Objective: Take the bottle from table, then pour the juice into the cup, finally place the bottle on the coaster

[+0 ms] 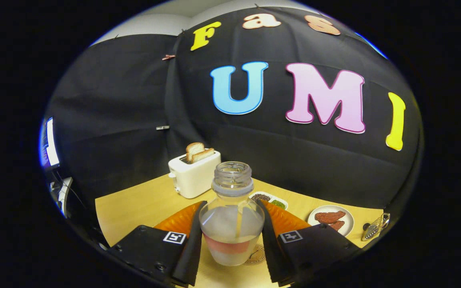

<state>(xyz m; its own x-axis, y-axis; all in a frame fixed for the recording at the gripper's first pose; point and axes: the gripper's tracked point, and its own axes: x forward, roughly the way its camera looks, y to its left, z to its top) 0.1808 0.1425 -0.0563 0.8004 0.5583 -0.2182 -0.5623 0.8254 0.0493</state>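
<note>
Two fingers (pixel 190 240) flank the bottle (pixel 231 224), one on each side of its round body, and both pads look pressed against the glass, so we read the gripper (pixel 231 244) as clamped on the bottle. It stands upright between the fingers, uncapped, with a grey collar under the open mouth. We see a pale liquid low inside and a reddish band near the base, though whether that band is juice or a label we cannot tell.

Just under and beside the bottle's base a round brown disc (pixel 256 255) lies on the table (pixel 134 208); we take it for the coaster, though little of it shows. Whether the bottle rests on the table or hangs just above it we cannot tell. We cannot pick out the cup among the things ahead.

Beyond the fingers sit a white toaster (pixel 193 174) with bread in it, an orange plate (pixel 182 220), a small dish of seeds (pixel 268 198), a white plate of food (pixel 330 220) and a wire tool (pixel 376 227).

We judge the step in hand to be either the taking or the final placing. If placing, we must centre the base on the disc, lower it level, and only then part the fingers.
</note>
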